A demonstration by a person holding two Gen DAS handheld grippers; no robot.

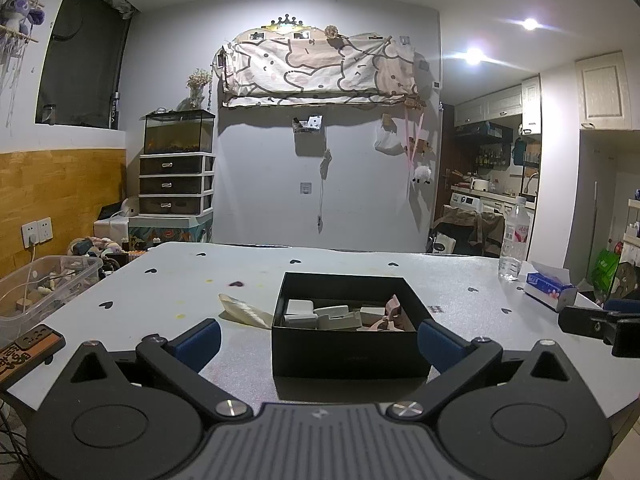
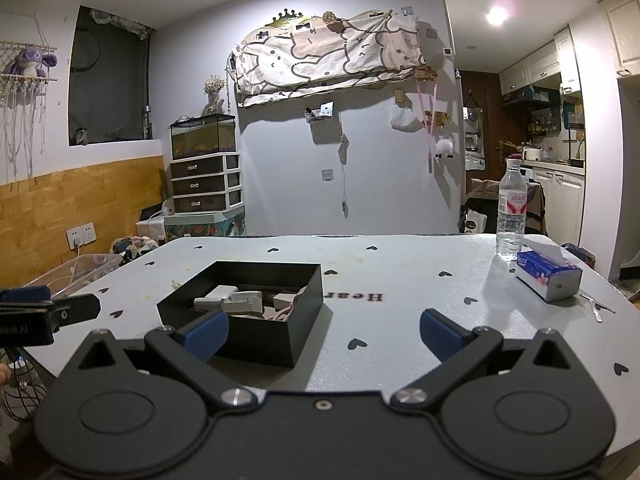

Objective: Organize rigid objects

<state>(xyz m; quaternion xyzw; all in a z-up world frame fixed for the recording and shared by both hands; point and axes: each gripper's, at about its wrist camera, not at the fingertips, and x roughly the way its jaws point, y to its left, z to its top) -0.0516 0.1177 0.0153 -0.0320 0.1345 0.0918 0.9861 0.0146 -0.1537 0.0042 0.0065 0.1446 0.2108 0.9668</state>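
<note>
A black open box (image 1: 344, 356) stands on the white table, holding several white and grey blocks (image 1: 334, 316) and a pink item (image 1: 394, 310). My left gripper (image 1: 320, 340) is open and empty, its blue pads either side of the box's near wall. In the right wrist view the box (image 2: 256, 336) sits left of centre with the same blocks (image 2: 240, 302) inside. My right gripper (image 2: 324, 334) is open and empty, just right of the box, over bare table. A pale shell-like piece (image 1: 244, 312) lies on the table left of the box.
A water bottle (image 2: 511, 216) and a blue tissue pack (image 2: 548, 274) stand at the table's far right. A small metal tool (image 2: 596, 308) lies near the right edge. A clear plastic bin (image 1: 44, 288) sits off the table's left side. A wooden plaque (image 1: 24, 354) lies at the near left edge.
</note>
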